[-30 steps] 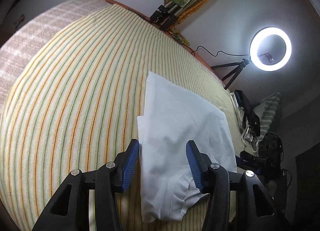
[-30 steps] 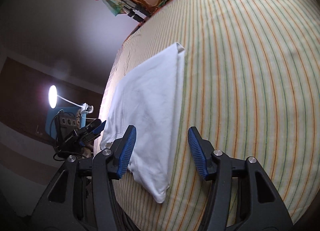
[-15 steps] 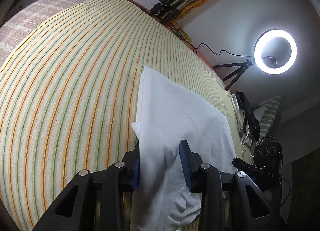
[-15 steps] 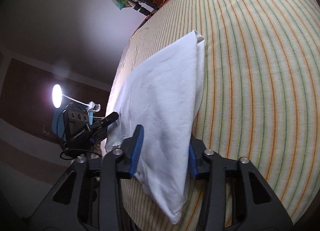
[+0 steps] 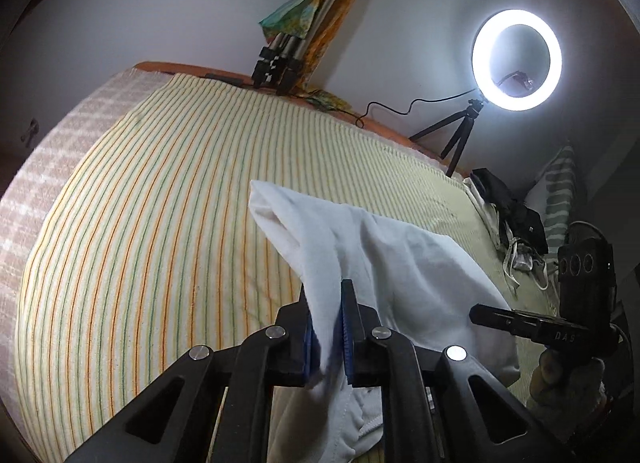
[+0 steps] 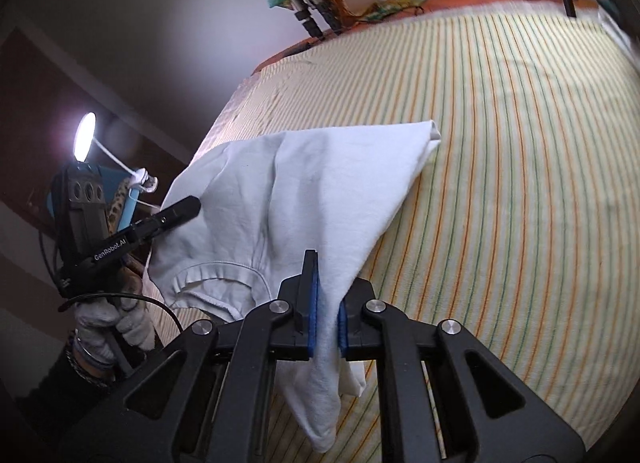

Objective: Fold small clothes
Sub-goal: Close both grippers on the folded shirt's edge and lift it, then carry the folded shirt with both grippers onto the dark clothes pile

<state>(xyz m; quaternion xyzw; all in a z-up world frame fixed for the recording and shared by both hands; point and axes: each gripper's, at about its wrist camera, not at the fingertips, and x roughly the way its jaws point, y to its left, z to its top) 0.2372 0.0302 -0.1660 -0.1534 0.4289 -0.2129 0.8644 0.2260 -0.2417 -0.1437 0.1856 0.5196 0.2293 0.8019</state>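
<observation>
Garment: a small white garment (image 5: 404, 263) hangs between the two tongs, its near edge raised off the striped bedspread (image 5: 160, 223); its far folded corner (image 6: 432, 131) lies low toward the spread, though contact is not clear.
Left tongs: the left gripper (image 5: 326, 327) has just been closing and its blue pads are now clamped on a bunched fold of the white cloth, which runs up between them and spills out below.
Right tongs: the right gripper (image 6: 324, 315) has likewise just been closing and is pinched tight on the other near corner, with a tail of cloth dangling under it.
Pose: both tongs point slantwise down at the bed, side by side, with the cloth stretched between them.
Left view only: a lit ring light (image 5: 516, 59) on a small tripod by the wall, and a dark heap of things (image 5: 508, 215) at the bed's far edge; the right tongs show at the side.
Right view only: a gloved hand (image 6: 108, 315) gripping the left tongs' handle, and a small bright lamp (image 6: 85, 137) behind it.
Both views: folded tripods (image 5: 280, 63) propped at the wall.
</observation>
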